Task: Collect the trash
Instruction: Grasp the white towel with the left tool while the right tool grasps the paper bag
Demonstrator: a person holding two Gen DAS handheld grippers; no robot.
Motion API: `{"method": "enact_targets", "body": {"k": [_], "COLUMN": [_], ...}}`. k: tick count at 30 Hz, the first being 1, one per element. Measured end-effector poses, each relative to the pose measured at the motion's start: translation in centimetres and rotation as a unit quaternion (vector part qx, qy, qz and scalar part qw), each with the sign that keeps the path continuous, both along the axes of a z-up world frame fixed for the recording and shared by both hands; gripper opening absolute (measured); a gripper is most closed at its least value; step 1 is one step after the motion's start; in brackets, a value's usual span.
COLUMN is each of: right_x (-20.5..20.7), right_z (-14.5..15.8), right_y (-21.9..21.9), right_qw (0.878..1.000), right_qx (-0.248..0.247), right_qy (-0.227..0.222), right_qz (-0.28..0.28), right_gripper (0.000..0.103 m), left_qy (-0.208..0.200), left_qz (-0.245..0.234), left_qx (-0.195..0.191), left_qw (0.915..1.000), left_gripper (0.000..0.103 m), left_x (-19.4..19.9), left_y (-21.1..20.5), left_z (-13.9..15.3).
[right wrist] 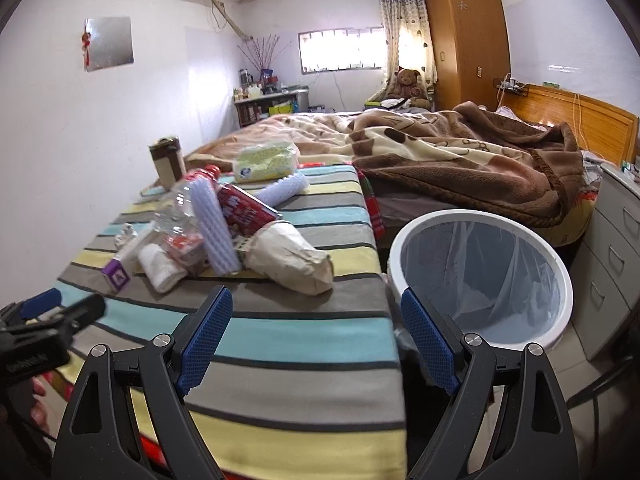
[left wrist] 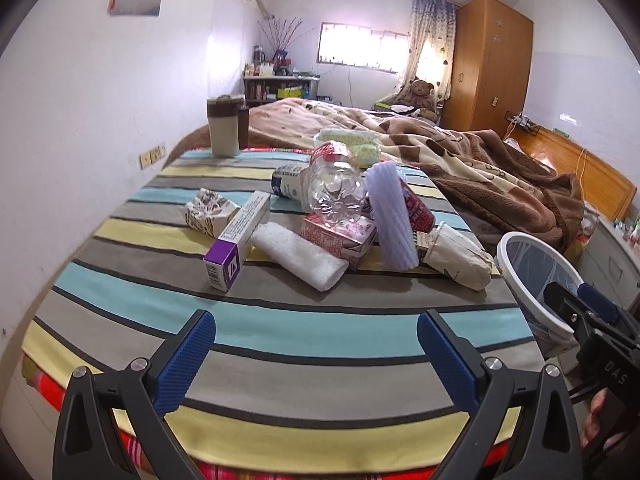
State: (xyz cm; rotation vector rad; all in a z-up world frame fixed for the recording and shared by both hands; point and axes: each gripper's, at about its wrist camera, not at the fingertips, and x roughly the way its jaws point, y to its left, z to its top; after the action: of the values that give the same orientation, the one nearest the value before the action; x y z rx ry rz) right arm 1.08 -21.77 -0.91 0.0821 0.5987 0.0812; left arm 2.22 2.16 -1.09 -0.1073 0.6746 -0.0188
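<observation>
Nothing's being binned yet: trash pile [left wrist: 340, 220] is still being left on the bed, bin [right wrist: 480, 276] looking empty, both grippers [left wrist: 316, 354] [right wrist: 316, 336] being held wide open.

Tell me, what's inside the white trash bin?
The white trash bin holds a clear plastic liner bag, and no trash shows in it. The very bottom is hidden by the bag's folds and the near rim.
</observation>
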Motion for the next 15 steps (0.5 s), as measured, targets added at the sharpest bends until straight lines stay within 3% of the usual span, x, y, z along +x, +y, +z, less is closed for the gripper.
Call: {"method": "enact_targets", "body": {"k": [7, 11, 15], "right_x": [3.5, 5.3, 6.3], "right_z": [-0.8, -1.3, -1.8], "right_y": [-0.1, 0.6, 0.7], "right_qw": [0.999, 0.996, 0.994], "right_qx": [-0.018, -0.041, -0.041], "right_qy": [0.019, 0.035, 0.045], "right_qz": [0.042, 0.064, 0.089], "right_gripper": [0.088, 0.088, 0.088], "left_qy": [0.035, 0.049, 0.083], "left_qz": [0.002, 0.019, 0.024], "left_qx": [-0.039, -0.036, -0.068], "left_qw": [0.9986, 0.998, 0.9939], "left_gripper": [0.103, 0.101, 0.097], "left_x": [3.5, 5.6, 8.1], "left_y": [2.0, 2.6, 3.4], "left_z": [-1.2, -1.7, -2.9]}}
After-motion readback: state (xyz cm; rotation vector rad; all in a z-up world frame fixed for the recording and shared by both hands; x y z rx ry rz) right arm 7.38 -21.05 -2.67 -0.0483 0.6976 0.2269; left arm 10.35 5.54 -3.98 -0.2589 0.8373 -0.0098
